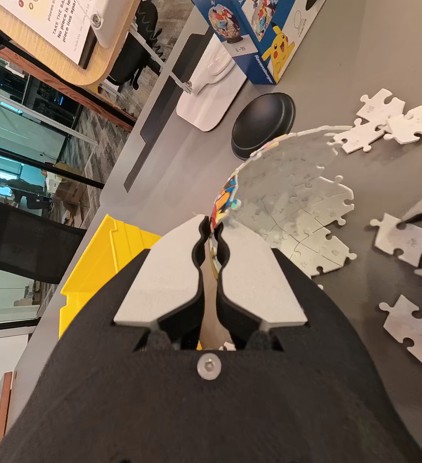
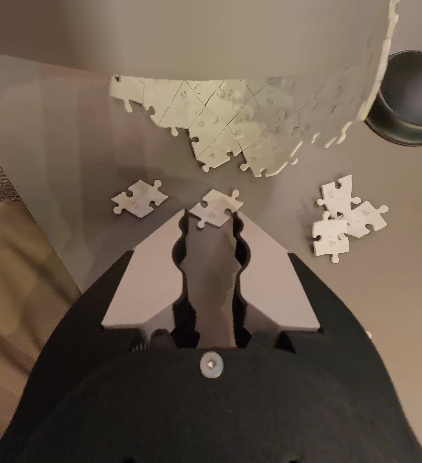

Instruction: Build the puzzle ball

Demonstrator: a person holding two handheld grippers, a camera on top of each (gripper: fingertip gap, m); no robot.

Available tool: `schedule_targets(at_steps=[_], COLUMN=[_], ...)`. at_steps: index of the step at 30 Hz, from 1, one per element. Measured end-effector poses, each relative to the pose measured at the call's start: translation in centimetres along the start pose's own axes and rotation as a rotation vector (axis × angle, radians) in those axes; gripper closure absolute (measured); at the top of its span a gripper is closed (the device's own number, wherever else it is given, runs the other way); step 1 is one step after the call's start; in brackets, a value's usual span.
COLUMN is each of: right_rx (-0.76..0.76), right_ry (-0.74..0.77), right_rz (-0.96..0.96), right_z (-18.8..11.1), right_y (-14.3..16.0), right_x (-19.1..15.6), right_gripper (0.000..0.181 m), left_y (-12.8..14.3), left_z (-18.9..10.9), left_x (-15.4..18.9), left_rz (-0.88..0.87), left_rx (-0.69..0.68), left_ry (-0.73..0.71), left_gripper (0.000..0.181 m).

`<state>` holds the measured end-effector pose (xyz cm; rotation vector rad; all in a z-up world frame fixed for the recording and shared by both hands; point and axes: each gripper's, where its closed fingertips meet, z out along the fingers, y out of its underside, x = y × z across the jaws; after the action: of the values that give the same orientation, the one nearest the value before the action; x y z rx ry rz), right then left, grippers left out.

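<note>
The left gripper [image 1: 213, 226] is clamped on the half-built ball [image 1: 292, 200]; the right gripper [image 2: 210, 215], jaws apart, straddles a loose piece [image 2: 216, 208]. The flat piece may slide away on the counter [image 2: 54, 150] at closing.

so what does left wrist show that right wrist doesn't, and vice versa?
Left wrist only: the left gripper shut on the coloured rim of the half-built puzzle shell, the puzzle box, a yellow bin, the room beyond the table.

Right wrist only: the right gripper open around a loose piece, its whole body, a three-piece pile in full.

Both: the shell's white inside, the black stand, loose pieces, grey table.
</note>
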<state>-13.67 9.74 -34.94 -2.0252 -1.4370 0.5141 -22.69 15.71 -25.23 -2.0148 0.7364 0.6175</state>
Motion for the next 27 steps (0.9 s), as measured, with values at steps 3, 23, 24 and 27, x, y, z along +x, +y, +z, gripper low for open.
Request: schedule_targets(at_steps=[3,23,24,27], right_rx=[0.004,-0.08,-0.102,-0.122], right_ry=[-0.015,-0.067,-0.067,-0.05], right_rz=[-0.003,-0.638,-0.681,-0.79], right_z=[0.0,-0.4,-0.2,-0.1], right_y=[0.0,-0.8,-0.6,-0.6], right_x=[0.2,0.3,0.4,0.9], right_gripper=[0.157,0.158,0.158,0.158], left_y=[0.1,-0.8,-0.8,-0.8], left_z=[0.0,-0.2,-0.2,-0.3], left_x=[0.0,0.9,1.0,1.0], left_rz=[-0.003,0.036,0.037,0.039], left_rx=[0.001,0.026,0.028,0.035], left_ry=[0.002,0.035,0.037,0.04], left_gripper=[0.178,0.178,0.178,0.178])
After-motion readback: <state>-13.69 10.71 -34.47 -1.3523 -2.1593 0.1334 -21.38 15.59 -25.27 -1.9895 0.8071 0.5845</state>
